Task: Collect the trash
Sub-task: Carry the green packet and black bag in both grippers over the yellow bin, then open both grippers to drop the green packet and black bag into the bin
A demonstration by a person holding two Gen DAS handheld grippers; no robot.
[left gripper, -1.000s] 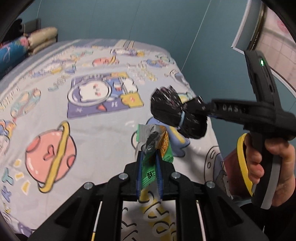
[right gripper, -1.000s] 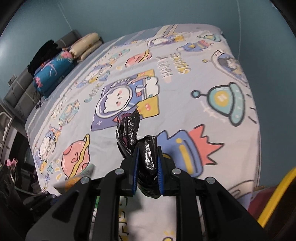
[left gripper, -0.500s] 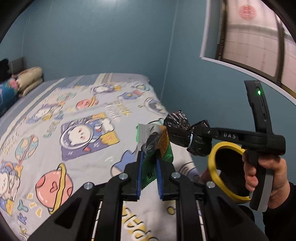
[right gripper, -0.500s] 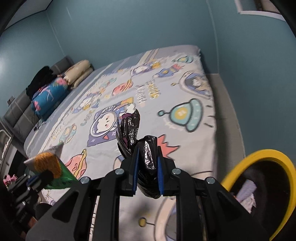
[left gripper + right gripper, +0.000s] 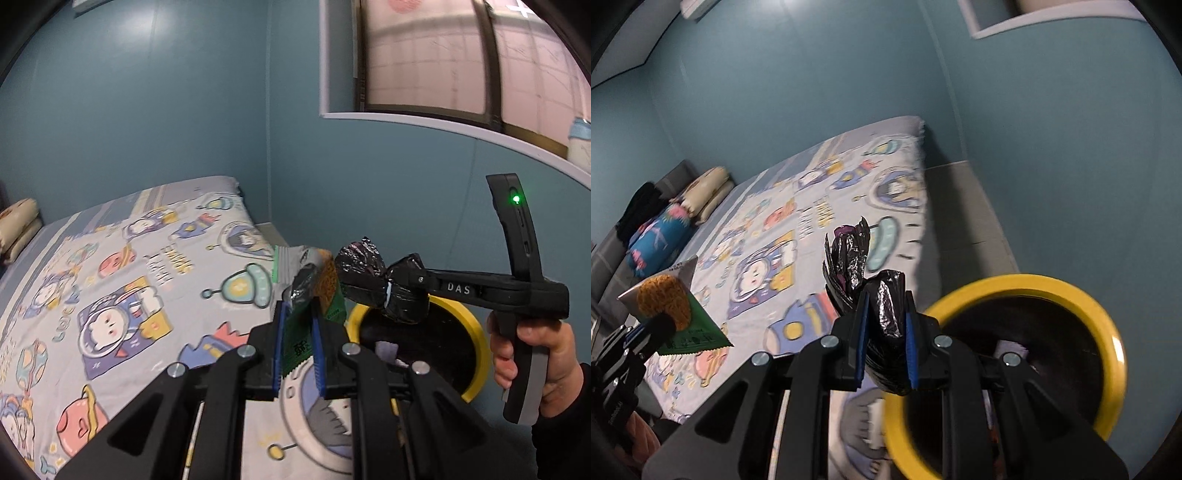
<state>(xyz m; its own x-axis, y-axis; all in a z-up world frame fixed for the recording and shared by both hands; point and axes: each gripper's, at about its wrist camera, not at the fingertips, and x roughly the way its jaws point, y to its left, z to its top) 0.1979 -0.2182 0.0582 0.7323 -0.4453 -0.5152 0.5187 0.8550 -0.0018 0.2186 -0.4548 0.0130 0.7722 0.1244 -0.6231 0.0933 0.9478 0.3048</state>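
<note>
My left gripper (image 5: pixel 298 314) is shut on a green and orange snack wrapper (image 5: pixel 314 284), held up over the bed's edge; the wrapper also shows in the right wrist view (image 5: pixel 676 314). My right gripper (image 5: pixel 884 317) is shut on a crumpled black plastic bag (image 5: pixel 875 295), seen in the left wrist view (image 5: pixel 380 284) just above the near rim of a yellow-rimmed trash bin (image 5: pixel 476 332). The bin (image 5: pixel 1108 325) stands on the floor beside the bed, dark inside, with some pale trash (image 5: pixel 1012 349) in it.
A bed with a cartoon space-print sheet (image 5: pixel 110 295) fills the left. Pillows (image 5: pixel 701 192) lie at its far end. A blue wall (image 5: pixel 369 184) and a window (image 5: pixel 443 55) stand behind the bin. A strip of grey floor (image 5: pixel 964 221) runs between bed and wall.
Both grippers have swung right, away from the bed toward the wall. The yellow bin has come fully into view under the right gripper. Both still hold their trash.
</note>
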